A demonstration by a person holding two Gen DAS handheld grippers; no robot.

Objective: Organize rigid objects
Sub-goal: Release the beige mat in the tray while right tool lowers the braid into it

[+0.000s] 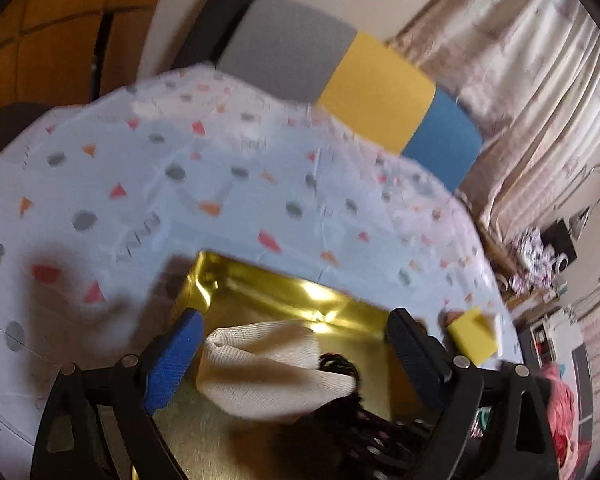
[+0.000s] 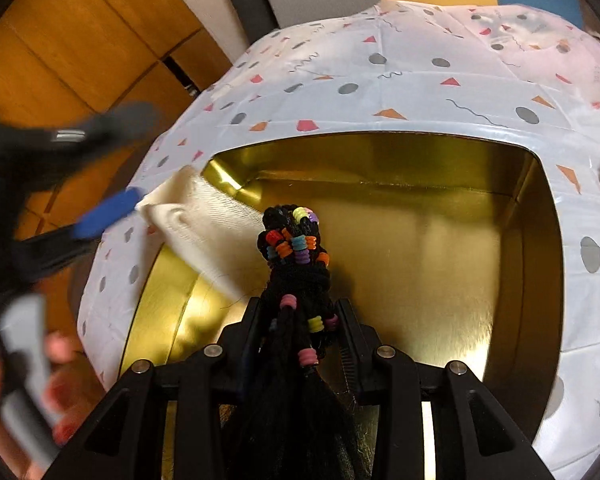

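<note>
Black beaded braids (image 2: 296,264) are clamped in the right gripper (image 2: 298,312), directly above the gold tray (image 2: 440,216), long axis pointing forward. The left gripper (image 1: 296,344) stands wide apart, holding nothing, beside the white cloth (image 1: 260,364).

No legible text, labels, brands, numbers or signs in either view. Printed pattern on the tablecloth (image 2: 380,92) limited to dots, triangles and squiggles; no characters. Gold tin (image 2: 420,200): plain reflective surfaces, no marking. Small items at the far right of the left wrist view too blurred to read.
</note>
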